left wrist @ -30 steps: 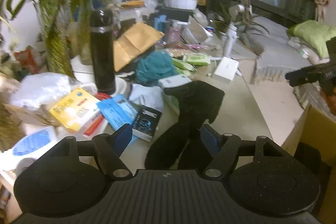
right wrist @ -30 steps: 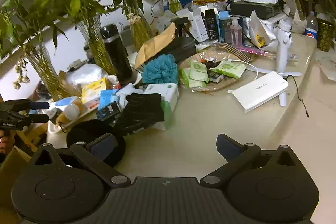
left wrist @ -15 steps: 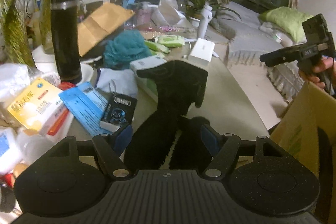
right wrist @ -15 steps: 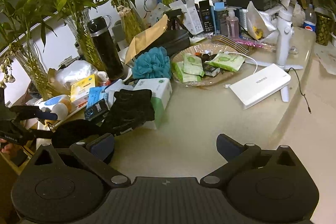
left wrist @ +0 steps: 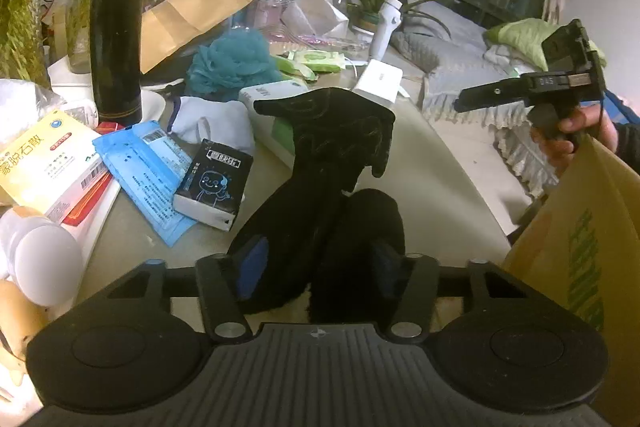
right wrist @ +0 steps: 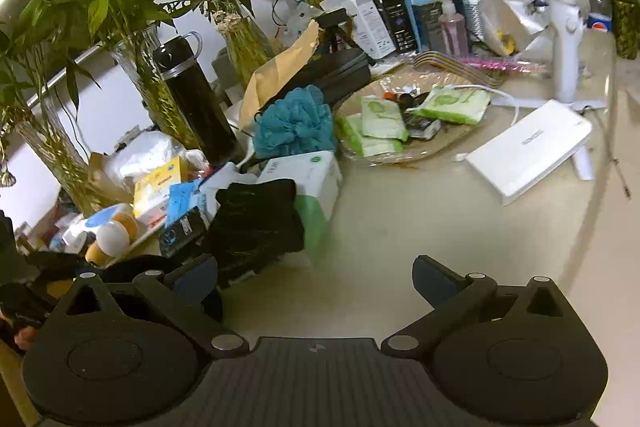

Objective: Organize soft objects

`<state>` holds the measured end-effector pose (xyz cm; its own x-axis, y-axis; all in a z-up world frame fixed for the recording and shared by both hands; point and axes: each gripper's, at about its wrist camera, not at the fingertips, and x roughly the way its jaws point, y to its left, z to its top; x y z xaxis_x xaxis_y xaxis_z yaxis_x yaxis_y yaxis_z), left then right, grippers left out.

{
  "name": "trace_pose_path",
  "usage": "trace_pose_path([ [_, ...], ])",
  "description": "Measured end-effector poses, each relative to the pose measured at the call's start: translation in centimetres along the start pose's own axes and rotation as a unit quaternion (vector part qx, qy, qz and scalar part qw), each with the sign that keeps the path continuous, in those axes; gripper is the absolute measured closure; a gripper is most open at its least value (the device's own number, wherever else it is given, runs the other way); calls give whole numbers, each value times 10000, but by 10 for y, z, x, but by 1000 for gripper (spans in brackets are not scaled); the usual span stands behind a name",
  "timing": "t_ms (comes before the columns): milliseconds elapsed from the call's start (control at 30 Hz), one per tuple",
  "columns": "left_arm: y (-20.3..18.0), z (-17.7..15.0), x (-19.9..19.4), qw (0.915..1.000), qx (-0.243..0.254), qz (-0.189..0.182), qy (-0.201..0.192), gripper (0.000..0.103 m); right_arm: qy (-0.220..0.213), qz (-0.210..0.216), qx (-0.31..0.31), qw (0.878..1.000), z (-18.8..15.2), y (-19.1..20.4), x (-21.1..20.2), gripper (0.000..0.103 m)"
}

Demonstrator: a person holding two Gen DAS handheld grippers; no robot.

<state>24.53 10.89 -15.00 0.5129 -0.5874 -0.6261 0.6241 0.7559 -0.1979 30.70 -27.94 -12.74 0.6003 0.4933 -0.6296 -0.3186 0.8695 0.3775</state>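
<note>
Left wrist view: black garment (left wrist: 332, 179) lengthwise, away from left claw (left wrist: 318, 261).

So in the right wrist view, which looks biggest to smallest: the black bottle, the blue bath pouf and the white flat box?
1. White flat box
2. Black bottle
3. Blue bath pouf

Bottle and pouf look close, so that order is unsure.

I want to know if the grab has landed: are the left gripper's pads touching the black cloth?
Touching. In the left wrist view the left gripper, whose jaws have just been closing, presses both blue pads into the black cloth.
</note>
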Motion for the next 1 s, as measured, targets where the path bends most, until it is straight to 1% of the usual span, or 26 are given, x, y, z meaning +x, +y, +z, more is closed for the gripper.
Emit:
trace_pose_path([
  [100,-1,-1,0,9999,99,93,24,68,16,48,-38,10000,-4,4,12,0],
  [200,-3,-1,0,9996,217,177,9,76,36,66,-137,9999,-6,8,21,0],
  [367,-3,0,-3,9990,294,320,-62,80,-30,263,-156,9995,-3,10,31,0],
  [500,-5,0,-5,9989,321,334,-82,82,-32,417,-37,9991,2,8,44,0],
  [567,-5,0,-5,9989,326,326,-82,82,1,506,9,9987,4,6,52,3],
  [633,-5,0,-5,9988,338,342,-89,82,89,580,36,9983,5,6,61,9],
  [700,-5,0,-6,9988,334,332,-107,82,182,660,116,9976,5,4,70,12],
  [733,-5,0,-6,9989,329,329,-115,82,228,697,161,9972,5,3,73,17],
  [767,-5,0,-7,9988,328,337,-125,82,286,737,206,9967,5,2,77,24],
  [800,-5,0,-7,9988,326,342,-138,82,341,780,255,9960,5,1,82,26],
  [833,-5,0,-8,9988,319,341,-156,82,370,810,304,9956,5,-1,85,32],
  [900,-5,1,-9,9987,309,340,-206,83,432,846,430,9945,4,-4,91,44],
  [933,-6,1,-10,9987,303,341,-229,83,469,891,482,9938,4,-5,94,58],
  [967,-6,1,-11,9986,297,348,-257,83,508,930,516,9930,4,-6,96,76],
  [1000,-7,2,-12,9985,293,358,-290,83,544,940,520,9927,4,-6,98,81],
])
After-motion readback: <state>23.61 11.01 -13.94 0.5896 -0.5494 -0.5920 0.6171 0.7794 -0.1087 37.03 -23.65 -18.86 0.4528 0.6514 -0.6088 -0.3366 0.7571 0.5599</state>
